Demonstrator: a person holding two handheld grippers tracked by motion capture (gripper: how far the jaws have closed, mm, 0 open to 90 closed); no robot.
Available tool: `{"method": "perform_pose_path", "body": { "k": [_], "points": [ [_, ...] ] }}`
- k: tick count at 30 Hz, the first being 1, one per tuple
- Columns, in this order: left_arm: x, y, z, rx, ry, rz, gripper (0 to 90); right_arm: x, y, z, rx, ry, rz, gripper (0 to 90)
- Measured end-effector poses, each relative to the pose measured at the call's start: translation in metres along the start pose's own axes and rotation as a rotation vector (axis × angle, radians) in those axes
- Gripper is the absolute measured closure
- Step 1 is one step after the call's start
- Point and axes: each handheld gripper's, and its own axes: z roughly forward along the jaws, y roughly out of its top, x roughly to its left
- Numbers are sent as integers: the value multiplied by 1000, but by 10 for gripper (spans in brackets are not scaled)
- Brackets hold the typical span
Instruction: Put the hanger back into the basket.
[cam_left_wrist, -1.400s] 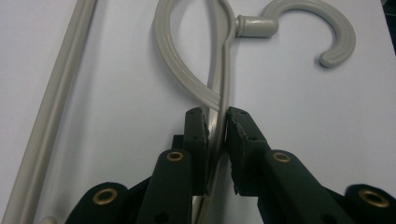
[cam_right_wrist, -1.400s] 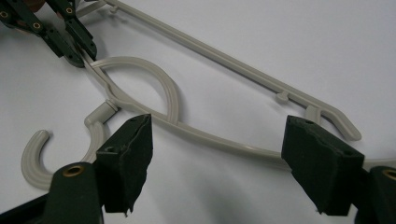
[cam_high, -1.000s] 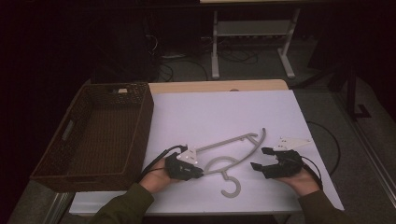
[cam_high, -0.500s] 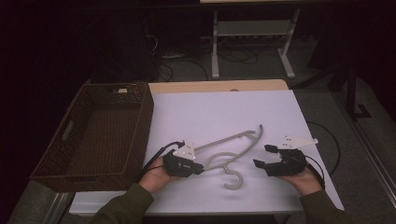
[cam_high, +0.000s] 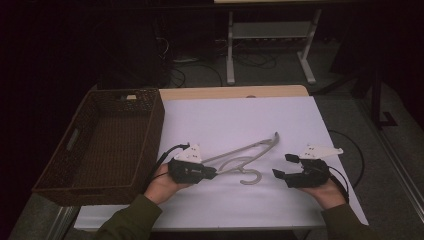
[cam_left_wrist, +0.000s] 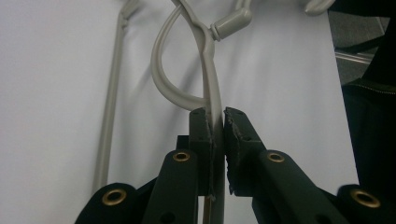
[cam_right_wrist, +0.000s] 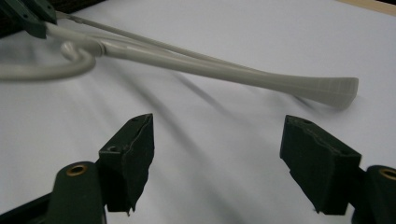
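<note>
A pale grey plastic hanger (cam_high: 245, 159) lies slightly below the centre of the high view, on the white sheet covering the worktop (cam_high: 240, 120). It has a slim lower bar, a thicker curved shoulder arm ending in a broad flattened tip toward the upper right, and a hook curling at the lower middle. In the left gripper view the hanger (cam_left_wrist: 205, 60) runs up from the bottom centre, its arm pinched between the two fingers (cam_left_wrist: 201, 135) of the left gripper (cam_left_wrist: 215, 135), which are clenched on it. In the high view that left gripper (cam_high: 192, 170) sits at the lower left of the sheet, beside the wicker basket (cam_high: 75, 165) that fills the left side.

The right gripper (cam_high: 287, 170) rests at the lower right of the sheet, just apart from the hook; its fingers (cam_right_wrist: 128, 154) are spread wide and released, with bare sheet between them and the hanger's flattened tip (cam_right_wrist: 327, 88) beyond. The upper half of the sheet is open. The right gripper is near the sheet's right edge.
</note>
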Motion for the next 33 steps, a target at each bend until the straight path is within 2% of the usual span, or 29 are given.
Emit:
{"method": "perform_pose_path", "body": {
  "k": [5,15,16,22,33],
  "points": [
    [2,3,-7,-17,4,-7,826,0,0,0,1,1,1,254],
    [3,10,-23,-92,38,-29,829,0,0,0,2,1,0,252],
    [3,11,-24,-95,36,-39,829,0,0,0,2,0,-1,252],
    [3,12,-28,-97,51,-36,829,0,0,0,1,-1,-1,252],
    [1,27,-47,-147,73,-51,829,0,0,-1,-1,-1,7,252]
  ]
}}
